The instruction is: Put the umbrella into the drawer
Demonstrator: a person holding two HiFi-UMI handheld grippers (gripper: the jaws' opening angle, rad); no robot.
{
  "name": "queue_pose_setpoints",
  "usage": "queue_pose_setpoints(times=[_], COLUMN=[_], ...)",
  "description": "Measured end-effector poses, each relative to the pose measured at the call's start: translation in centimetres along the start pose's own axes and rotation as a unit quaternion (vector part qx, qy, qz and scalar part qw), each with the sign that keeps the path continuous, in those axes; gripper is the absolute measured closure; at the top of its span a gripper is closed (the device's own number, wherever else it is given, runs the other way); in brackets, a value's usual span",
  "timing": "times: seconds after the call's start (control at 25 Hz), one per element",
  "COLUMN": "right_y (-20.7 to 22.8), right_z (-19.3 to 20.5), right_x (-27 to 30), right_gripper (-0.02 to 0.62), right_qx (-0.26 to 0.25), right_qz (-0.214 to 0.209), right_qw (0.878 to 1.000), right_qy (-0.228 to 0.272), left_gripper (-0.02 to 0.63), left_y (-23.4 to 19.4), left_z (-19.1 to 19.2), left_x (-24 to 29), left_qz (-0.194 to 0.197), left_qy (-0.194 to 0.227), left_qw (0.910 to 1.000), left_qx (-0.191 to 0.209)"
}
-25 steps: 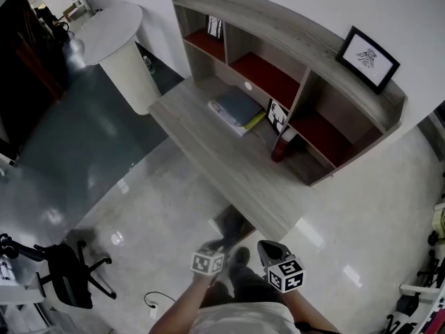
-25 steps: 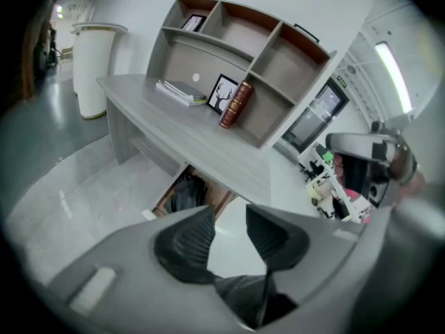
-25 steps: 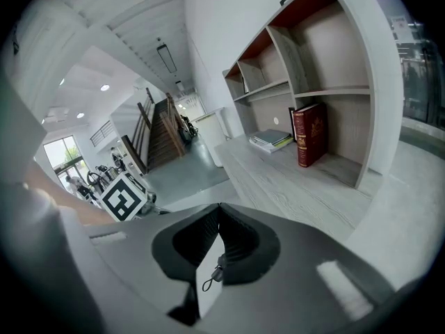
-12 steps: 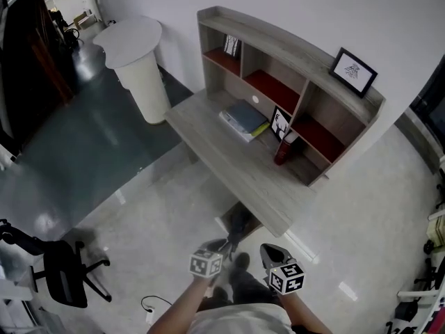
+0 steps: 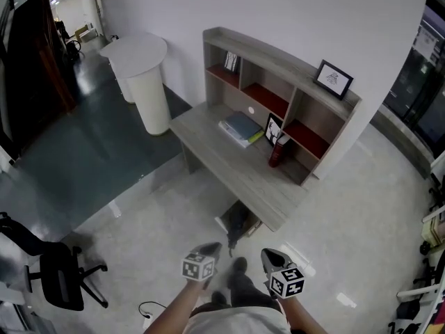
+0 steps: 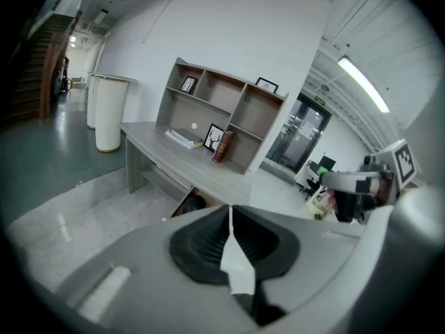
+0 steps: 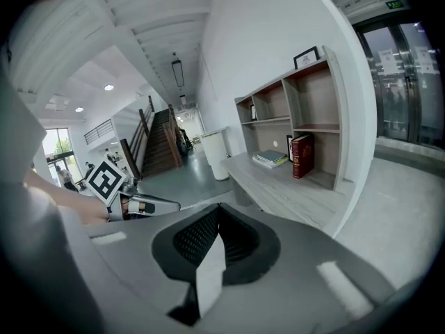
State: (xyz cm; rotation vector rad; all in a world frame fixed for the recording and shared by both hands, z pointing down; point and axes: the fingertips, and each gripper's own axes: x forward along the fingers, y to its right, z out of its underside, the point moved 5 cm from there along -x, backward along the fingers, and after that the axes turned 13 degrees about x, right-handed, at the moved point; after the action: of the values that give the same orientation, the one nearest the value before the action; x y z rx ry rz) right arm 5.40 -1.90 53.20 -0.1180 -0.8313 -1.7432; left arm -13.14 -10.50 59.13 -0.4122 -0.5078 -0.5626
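At the far left a black office chair (image 5: 59,277) stands on the glossy floor, and further back a white pedestal table (image 5: 142,68) stands near the wall. To its right a grey wooden desk (image 5: 229,165) with a red-backed hutch stands against the white wall. On it, from left to right, are a stack of books (image 5: 241,127), a small deer picture (image 5: 273,129) and an upright red book (image 5: 278,149). A framed picture (image 5: 334,80) stands on the hutch's top. Low in the head view, the left gripper (image 5: 211,246) hangs well short of the desk. Its jaws have just been closing and now meet with nothing between them. Just ahead, under the desk's near edge, the drawer (image 5: 224,223) stands open, and the umbrella (image 5: 237,220), a dark bundle, lies inside it. The right gripper (image 5: 270,255) is beside the left, its jaws pressed together and empty too.
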Motion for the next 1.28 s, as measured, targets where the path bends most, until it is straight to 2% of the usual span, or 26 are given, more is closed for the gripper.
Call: queue_pose_setpoints(times=[0.2,0.48,0.76,1.0,1.16,1.28], right_y=[-1.1,-0.3,1.4,3.0,3.9,4.0], right_z=[1.2,1.0,-2.3,-4.7,-4.8,-4.6], right_x=[-3.3,-6.3,-9.4,-11.9,-12.9,-13.6], right_gripper=[0.591,0.591,0.591,0.59,0.591,0.591], right_qx=[-0.013,-0.012,-0.023,-0.051,-0.056,-0.055], right_qz=[0.005,0.004,-0.027,-0.051,-0.049,-0.053], right_qw=[1.0,1.0,0.999,0.997,0.996,0.996], right_qy=[0.005,0.017,0.034,0.043,0.052,0.055], left_gripper=[0.606,0.606,0.606,0.606,0.606,0.606], left_y=[1.1,3.5,7.0,10.4,12.1,12.7], left_z=[0.8,0.8,-2.8,-6.3,-7.0,-6.8], left_x=[-3.0,-4.9,-6.9,-7.6,-8.3,-8.8], left_qz=[-0.011,-0.021,-0.059,-0.071,-0.075,-0.082], left_qy=[0.002,0.015,0.064,0.095,0.104,0.107], left_qw=[0.9999,0.9995,0.9952,0.9893,0.9853,0.9848], left_qx=[0.008,0.015,0.044,0.085,0.113,0.109])
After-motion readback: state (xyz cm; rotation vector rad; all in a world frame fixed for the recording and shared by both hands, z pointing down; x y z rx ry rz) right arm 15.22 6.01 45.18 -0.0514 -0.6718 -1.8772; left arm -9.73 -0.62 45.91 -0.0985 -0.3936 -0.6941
